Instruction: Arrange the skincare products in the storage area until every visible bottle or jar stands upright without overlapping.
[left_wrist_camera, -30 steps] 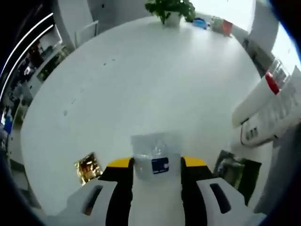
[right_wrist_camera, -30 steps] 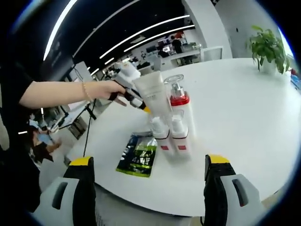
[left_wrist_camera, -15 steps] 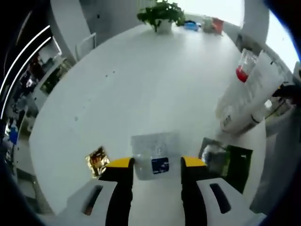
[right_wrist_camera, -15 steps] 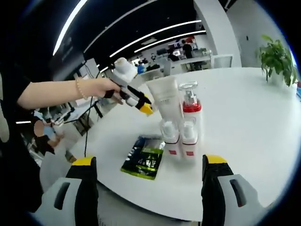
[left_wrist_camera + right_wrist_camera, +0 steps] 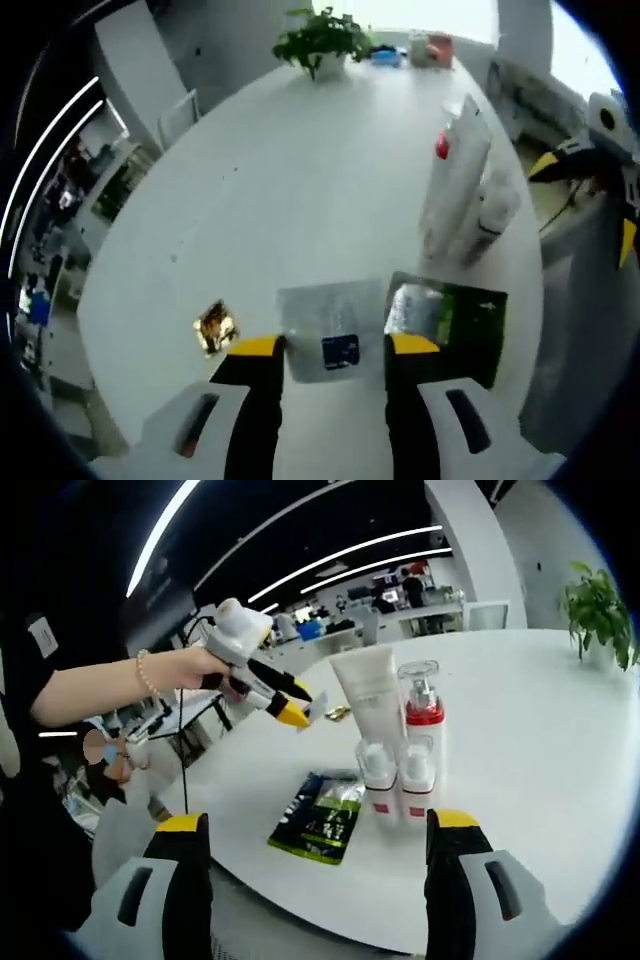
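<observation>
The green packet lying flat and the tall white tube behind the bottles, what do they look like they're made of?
The green packet looks like glossy plastic or foil film: it lies thin and flat on the table, and in the left gripper view it throws a bright glare. The tall white tube looks like matte opaque plastic, probably squeezable, with an even, dull surface; the exact plastic can't be told.

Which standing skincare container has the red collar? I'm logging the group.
The tall clear-capped pump bottle, standing beside the white tube; the two small white bottles in front carry only low red labels.
</observation>
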`<control>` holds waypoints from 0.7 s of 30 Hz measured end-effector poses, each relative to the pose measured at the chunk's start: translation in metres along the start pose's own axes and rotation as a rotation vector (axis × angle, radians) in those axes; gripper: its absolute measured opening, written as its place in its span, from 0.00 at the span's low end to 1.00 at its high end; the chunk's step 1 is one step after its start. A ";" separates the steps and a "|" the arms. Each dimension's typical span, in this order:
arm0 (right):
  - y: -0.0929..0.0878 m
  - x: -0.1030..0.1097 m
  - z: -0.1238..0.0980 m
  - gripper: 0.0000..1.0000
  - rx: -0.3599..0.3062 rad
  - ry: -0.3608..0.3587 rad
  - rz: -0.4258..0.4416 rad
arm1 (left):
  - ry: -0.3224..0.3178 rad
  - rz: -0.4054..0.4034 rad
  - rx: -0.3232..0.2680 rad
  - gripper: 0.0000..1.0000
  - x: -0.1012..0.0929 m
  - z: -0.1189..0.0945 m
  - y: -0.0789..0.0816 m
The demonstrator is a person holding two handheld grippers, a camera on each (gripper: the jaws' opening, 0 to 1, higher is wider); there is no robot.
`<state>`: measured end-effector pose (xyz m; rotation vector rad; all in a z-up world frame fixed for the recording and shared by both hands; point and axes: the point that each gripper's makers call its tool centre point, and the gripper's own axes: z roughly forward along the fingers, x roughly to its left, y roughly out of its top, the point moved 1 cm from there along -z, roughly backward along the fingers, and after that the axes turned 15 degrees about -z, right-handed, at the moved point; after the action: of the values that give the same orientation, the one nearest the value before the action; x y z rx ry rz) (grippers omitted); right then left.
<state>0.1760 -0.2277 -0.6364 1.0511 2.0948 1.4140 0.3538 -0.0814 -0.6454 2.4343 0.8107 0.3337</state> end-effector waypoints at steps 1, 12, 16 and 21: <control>0.001 0.002 0.000 0.81 -0.001 0.017 -0.005 | -0.007 0.016 -0.008 0.41 -0.005 -0.006 0.003; 0.032 0.026 0.015 0.62 -0.078 0.145 -0.035 | -0.034 0.130 -0.026 0.41 -0.031 -0.051 0.002; 0.051 0.032 0.021 0.54 -0.142 0.197 -0.015 | -0.032 0.171 -0.024 0.41 -0.044 -0.065 0.001; 0.065 0.024 0.030 0.46 -0.170 0.223 0.029 | -0.022 0.183 -0.031 0.41 -0.055 -0.075 -0.006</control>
<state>0.2044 -0.1778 -0.5872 0.8957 2.0700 1.7603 0.2784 -0.0804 -0.5908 2.4837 0.5706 0.3849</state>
